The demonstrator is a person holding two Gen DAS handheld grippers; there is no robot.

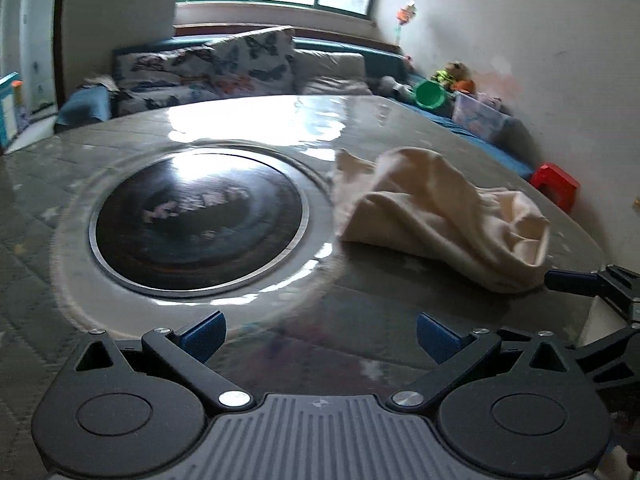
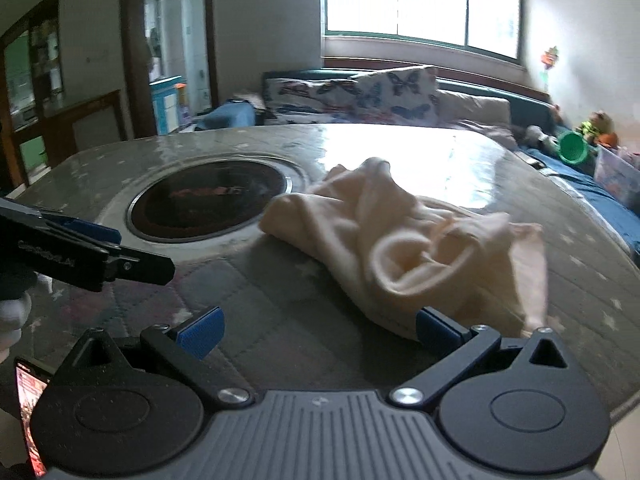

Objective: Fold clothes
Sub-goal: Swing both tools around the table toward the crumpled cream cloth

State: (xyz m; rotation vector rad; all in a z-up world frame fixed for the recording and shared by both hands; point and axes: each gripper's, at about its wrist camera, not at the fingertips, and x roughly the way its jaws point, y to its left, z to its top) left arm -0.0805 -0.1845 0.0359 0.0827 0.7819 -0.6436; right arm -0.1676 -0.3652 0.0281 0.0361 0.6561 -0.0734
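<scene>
Daylight from a wide window [image 2: 424, 0] glares off the round grey table with a star-print cover [image 1: 280, 128], its dark glass hotplate disc [image 1: 198, 218] set at the centre. Behind stands a sofa with butterfly cushions [image 1: 224, 66]. A crumpled cream garment [image 2: 404, 240] lies just right of the disc. The left gripper [image 1: 320, 334] and right gripper [image 2: 318, 330] both gape empty, the right one's finger at the cloth's near edge.

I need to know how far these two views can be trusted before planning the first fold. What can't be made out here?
- Cream garment: bunched, motion-blurred at its right edge in the right wrist view; type and sleeves unclear.
- Its near hem: hidden behind the right gripper, whose jaws stand open.
- Lettering on the dark round inset: blurred, under glare.
- Left gripper: open; table below it smeared.
</scene>
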